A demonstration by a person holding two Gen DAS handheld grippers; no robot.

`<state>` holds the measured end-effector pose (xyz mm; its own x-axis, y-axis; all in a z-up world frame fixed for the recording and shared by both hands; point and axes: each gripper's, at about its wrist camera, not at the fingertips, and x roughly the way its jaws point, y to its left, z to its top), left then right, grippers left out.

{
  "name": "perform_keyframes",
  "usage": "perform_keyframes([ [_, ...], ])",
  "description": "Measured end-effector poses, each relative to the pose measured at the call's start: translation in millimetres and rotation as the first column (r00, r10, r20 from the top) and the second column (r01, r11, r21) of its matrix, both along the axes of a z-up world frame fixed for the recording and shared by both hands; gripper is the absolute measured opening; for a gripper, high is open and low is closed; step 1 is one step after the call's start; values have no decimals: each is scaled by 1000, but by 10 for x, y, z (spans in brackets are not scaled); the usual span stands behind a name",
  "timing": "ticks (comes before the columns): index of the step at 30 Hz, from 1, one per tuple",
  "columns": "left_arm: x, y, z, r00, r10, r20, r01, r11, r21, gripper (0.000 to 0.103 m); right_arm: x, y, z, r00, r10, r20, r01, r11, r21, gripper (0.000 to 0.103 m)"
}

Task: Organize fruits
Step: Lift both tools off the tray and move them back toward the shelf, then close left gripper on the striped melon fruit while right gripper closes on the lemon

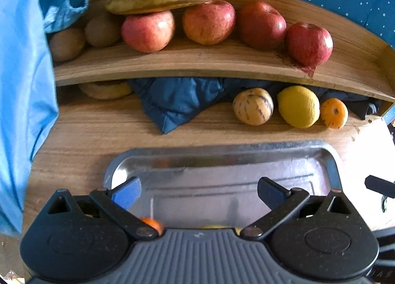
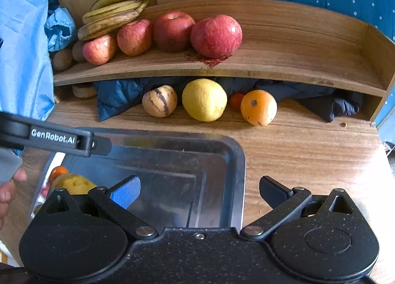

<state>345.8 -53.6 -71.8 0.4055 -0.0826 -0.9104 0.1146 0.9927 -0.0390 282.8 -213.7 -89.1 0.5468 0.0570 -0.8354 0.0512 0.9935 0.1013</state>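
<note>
Fruit is sorted by kind: bananas (image 2: 111,12) and apples (image 2: 172,34) are lined along the shelf (image 2: 296,61), while a lemon (image 2: 204,99), a striped melon (image 2: 160,101) and an orange (image 2: 258,107) are set beneath it on the table (image 2: 308,150). The tray (image 2: 237,160) is kept near, apparently as the source; a yellow fruit (image 2: 74,182) is left in it. Both the left gripper (image 1: 198,192) and the right gripper (image 2: 200,191) are held wide and empty over the tray, seemingly readied for another pick.
</note>
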Motion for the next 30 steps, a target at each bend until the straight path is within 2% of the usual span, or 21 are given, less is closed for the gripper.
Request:
perform_keyframes([
  [6,270,-64,-14,1000,-22,-1,22,999,-34,102,187,2,-8,1000,3,9,-2,997,-71,102],
  [13,580,-159,-73,999,-38,1,38,996,-85,102,452,59,6,998,58,20,-53,979,-195,102],
  [30,978,-120,-287,998,-25,-56,17,989,-149,102,889,134,-95,989,150,-6,-144,937,-318,102],
])
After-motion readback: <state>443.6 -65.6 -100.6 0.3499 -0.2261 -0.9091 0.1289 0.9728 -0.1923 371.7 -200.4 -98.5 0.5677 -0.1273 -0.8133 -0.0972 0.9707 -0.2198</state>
